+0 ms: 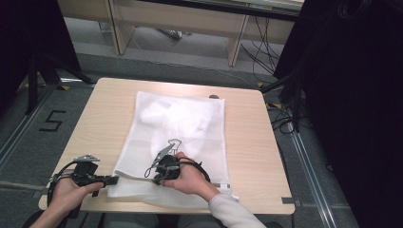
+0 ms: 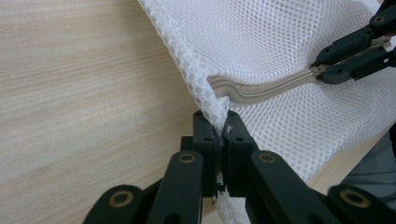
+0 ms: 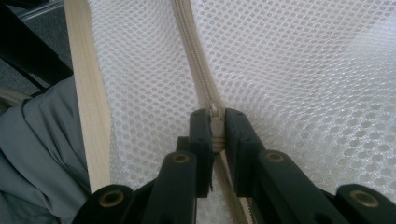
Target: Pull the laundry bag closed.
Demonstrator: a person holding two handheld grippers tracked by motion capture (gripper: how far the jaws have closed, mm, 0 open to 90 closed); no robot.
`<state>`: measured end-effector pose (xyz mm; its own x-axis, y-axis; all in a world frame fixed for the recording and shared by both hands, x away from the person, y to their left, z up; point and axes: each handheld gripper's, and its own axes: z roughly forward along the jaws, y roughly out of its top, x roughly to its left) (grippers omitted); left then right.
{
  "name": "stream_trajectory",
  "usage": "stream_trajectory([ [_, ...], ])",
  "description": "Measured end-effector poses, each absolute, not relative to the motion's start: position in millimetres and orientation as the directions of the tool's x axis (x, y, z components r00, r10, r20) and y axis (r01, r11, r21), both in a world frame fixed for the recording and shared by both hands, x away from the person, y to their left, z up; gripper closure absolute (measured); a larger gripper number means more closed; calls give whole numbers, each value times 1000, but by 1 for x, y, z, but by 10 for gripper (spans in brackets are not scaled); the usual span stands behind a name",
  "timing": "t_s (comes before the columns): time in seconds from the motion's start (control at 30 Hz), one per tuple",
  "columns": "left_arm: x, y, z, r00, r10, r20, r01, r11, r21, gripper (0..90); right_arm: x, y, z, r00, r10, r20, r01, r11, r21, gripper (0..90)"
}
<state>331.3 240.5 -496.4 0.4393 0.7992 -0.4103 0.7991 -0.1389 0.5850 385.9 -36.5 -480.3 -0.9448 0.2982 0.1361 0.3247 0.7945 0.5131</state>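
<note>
Table: pale wood [image 1: 247,142], with grey floor and black curtains beyond; we work at its near edge.
Left gripper [image 2: 219,135]: its fingers [image 2: 205,140] are pressed together on the corner hem of the white mesh bag [image 2: 289,51], which rises from between them.
Right gripper [image 3: 215,133]: its fingers [image 3: 201,140] pinch what looks like the slider of the zipper [image 3: 194,51]; the tape runs straight ahead of them.
Bag position: flat across the table, near edge hanging slightly over it, something white inside.
Step, as we judge it: working the zipper along.
Doing it well: we keep the corner anchored and taut, and pull in line with the tape, so the mesh just beside the fingers does not bunch.
</note>
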Motion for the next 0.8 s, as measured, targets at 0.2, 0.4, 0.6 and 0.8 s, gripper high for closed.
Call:
stream_trajectory([
  [0.2,331,241,-496,439,799,-410,799,-139,585,856,385,-39,-479,-936,319,148,349,788,508,825],
  [0.4,331,243,-496,448,799,-401,798,-156,582,856,387,-43,-478,-935,321,150,351,784,511,825],
  [0.6,331,243,-496,450,798,-401,797,-156,584,855,387,-44,-477,-938,315,146,343,784,518,825],
  [0.8,331,243,-496,449,799,-399,797,-156,583,856,387,-47,-477,-932,327,154,358,779,515,825],
])
